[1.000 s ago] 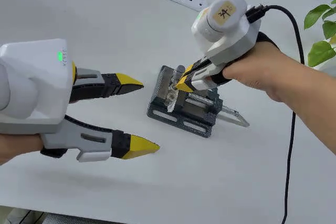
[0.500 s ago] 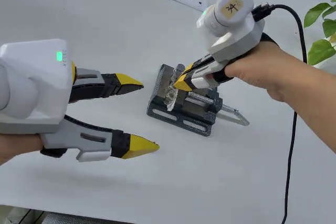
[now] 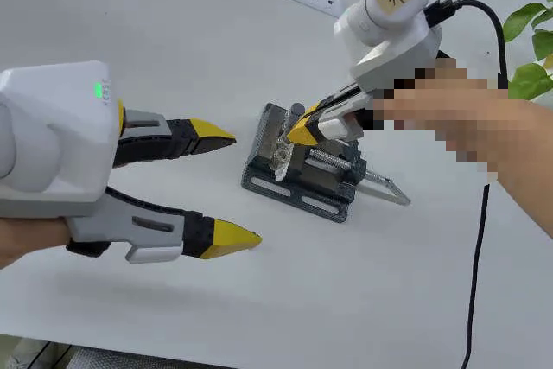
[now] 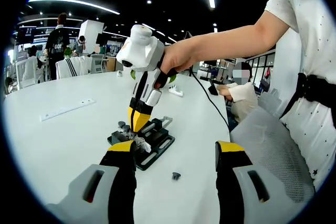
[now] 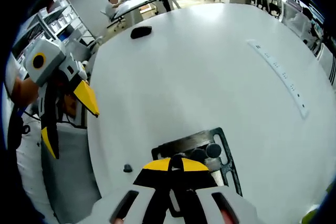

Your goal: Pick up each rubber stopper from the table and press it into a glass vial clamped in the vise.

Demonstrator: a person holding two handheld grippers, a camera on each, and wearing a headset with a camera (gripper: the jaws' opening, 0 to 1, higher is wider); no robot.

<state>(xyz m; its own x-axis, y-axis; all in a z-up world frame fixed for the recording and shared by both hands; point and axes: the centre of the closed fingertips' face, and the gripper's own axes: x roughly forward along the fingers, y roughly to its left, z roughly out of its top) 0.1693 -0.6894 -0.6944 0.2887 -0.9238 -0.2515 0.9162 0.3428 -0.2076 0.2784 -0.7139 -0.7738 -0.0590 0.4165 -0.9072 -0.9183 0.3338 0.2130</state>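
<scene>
I have tilted the right gripper [image 3: 302, 133] steeper. Its rear housing has swung up and away from me, pivoting about the tips at the vise [image 3: 298, 189].

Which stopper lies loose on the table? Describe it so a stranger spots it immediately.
On the white table, find the dark vise under the right gripper. Just off its base, on the side nearer the left gripper, lies the loose stopper: a tiny dark plug alone on bare tabletop, unlike the vials clamped in the vise.
</scene>
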